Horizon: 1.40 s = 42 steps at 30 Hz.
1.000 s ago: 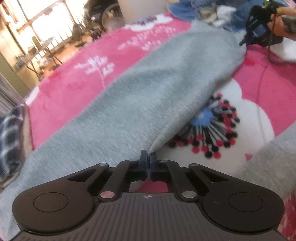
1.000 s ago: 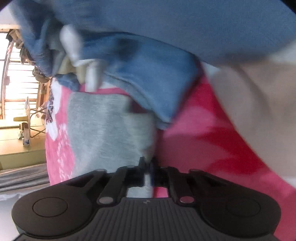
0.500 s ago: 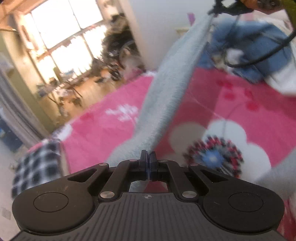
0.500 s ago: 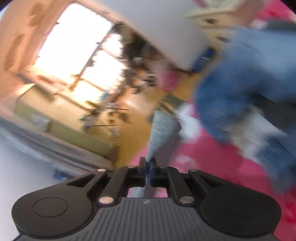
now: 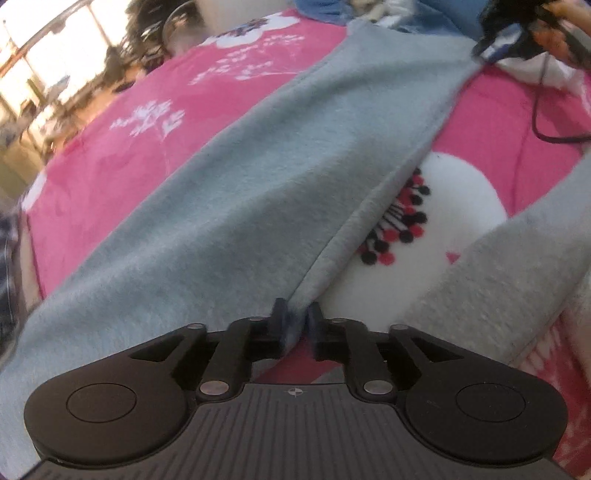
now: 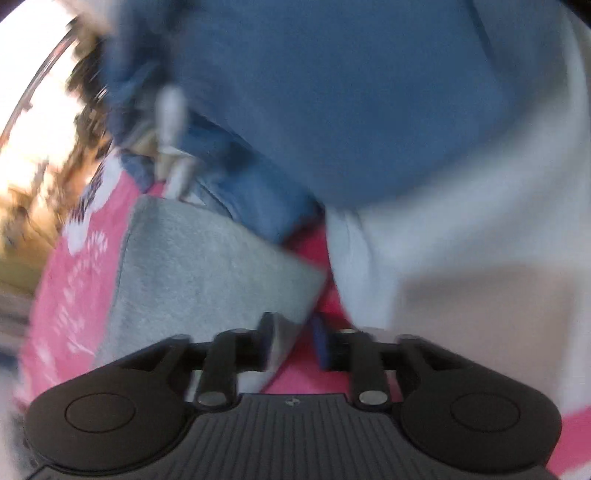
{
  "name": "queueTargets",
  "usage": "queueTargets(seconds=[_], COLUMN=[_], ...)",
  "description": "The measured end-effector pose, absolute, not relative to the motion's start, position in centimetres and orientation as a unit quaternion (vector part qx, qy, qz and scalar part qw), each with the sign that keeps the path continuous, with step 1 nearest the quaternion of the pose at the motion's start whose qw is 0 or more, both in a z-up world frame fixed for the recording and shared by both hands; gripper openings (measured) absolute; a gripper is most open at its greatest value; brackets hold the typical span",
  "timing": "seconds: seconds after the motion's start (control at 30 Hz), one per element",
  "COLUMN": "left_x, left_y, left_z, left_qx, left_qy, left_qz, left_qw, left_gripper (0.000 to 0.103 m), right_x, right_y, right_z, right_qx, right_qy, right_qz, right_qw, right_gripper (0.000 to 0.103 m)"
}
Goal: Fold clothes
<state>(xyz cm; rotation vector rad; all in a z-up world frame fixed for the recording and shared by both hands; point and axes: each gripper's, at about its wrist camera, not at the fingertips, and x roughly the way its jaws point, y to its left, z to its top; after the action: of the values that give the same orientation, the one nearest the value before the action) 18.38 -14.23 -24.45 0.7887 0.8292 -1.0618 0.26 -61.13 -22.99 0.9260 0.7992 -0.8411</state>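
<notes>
A long grey fleece garment (image 5: pixel 280 173) lies flat across the pink flowered blanket (image 5: pixel 122 147). My left gripper (image 5: pixel 295 321) is open at its near corner, with the cloth edge lying loose between the jaws. My right gripper (image 6: pixel 291 332) is open at the far end of the grey garment (image 6: pixel 207 269), whose corner lies between the parted jaws. The right gripper also shows in the left wrist view (image 5: pixel 517 26) at the top right, at the garment's far corner.
A heap of blue clothes (image 6: pixel 332 103) and a white garment (image 6: pixel 461 229) lie just beyond the right gripper. Another grey cloth (image 5: pixel 517 258) lies at the right of the left view. A black cable (image 5: pixel 543 122) trails over the blanket. A window is at the far left.
The grey garment was held up stretched between both shut grippers half a second ago. It now lies flat on the blanket and both grippers have opened.
</notes>
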Motion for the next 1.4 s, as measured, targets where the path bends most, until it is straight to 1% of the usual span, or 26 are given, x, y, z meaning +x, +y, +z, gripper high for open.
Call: queueTargets(seconds=[0.1,0.17,0.3,0.4,0.5,0.63,0.8,0.93,1.0,1.03,1.07,1.1,1.13,1.17,1.3,1.4], left_x=[19.6,20.6,21.6,21.8,21.3,20.9,23.2,25.8,26.8,27.0,27.2,27.5,27.7,28.0,29.7,30.1], left_y=[-13.3,-13.0,-13.7,-14.4,-14.3,-13.8,-13.6,-15.6,-17.1,-18.0,-19.3,-20.6,-22.0,-23.4,-28.3,-30.1], left_z=[-23.1,-22.7,-23.8,-24.6,-24.3,-22.7,-20.0,-19.1,-19.0,-19.1,-19.6,-20.3,-21.1,-21.8,-24.6,-25.6], left_qx=[0.303,0.260,0.250,0.263,0.276,0.273,0.214,0.192,0.186,0.188,0.200,0.213,0.226,0.238,0.271,0.274], left_qy=[0.396,0.410,0.420,0.422,0.409,0.394,0.393,0.391,0.387,0.385,0.382,0.380,0.379,0.378,0.376,0.384], left_qz=[-0.465,-0.452,-0.424,-0.412,-0.414,-0.426,-0.436,-0.445,-0.457,-0.463,-0.474,-0.483,-0.491,-0.499,-0.505,-0.519], left_qw=[0.731,0.748,0.763,0.764,0.765,0.767,0.781,0.783,0.779,0.776,0.768,0.760,0.751,0.743,0.728,0.712], left_gripper=[0.022,0.025,0.026,0.027,0.027,0.028,0.028,0.029,0.033,0.037,0.042,0.044,0.050,0.053,0.053,0.053], right_x=[2.9,5.7,13.2,18.0,21.2,21.4,17.9,18.5,19.4,19.8,20.0,20.2,20.1,19.8,19.1,19.4], right_y=[-60.8,-60.5,-62.7,-64.8,-65.7,-65.5,-67.3,-68.1,-68.4,-68.6,-68.7,-68.8,-68.9,-68.9,-68.7,-69.0], right_z=[-18.9,-17.4,-18.3,-20.0,-20.4,-19.6,-21.6,-23.0,-23.9,-24.4,-24.8,-25.4,-25.7,-25.9,-25.6,-26.0], right_qx=[0.338,0.323,0.340,0.324,0.292,0.316,0.469,0.479,0.491,0.495,0.500,0.505,0.513,0.524,0.538,0.534], right_qy=[0.376,0.369,0.386,0.417,0.453,0.451,0.427,0.438,0.444,0.448,0.450,0.451,0.448,0.441,0.425,0.427], right_qz=[-0.350,-0.314,-0.278,-0.290,-0.305,-0.296,-0.285,-0.303,-0.302,-0.304,-0.307,-0.309,-0.313,-0.315,-0.315,-0.321], right_qw=[0.789,0.813,0.811,0.798,0.785,0.780,0.719,0.698,0.686,0.679,0.673,0.668,0.662,0.657,0.656,0.655], right_gripper=[0.035,0.042,0.042,0.042,0.042,0.042,0.042,0.042,0.042,0.042,0.038,0.037,0.035,0.035,0.035,0.035])
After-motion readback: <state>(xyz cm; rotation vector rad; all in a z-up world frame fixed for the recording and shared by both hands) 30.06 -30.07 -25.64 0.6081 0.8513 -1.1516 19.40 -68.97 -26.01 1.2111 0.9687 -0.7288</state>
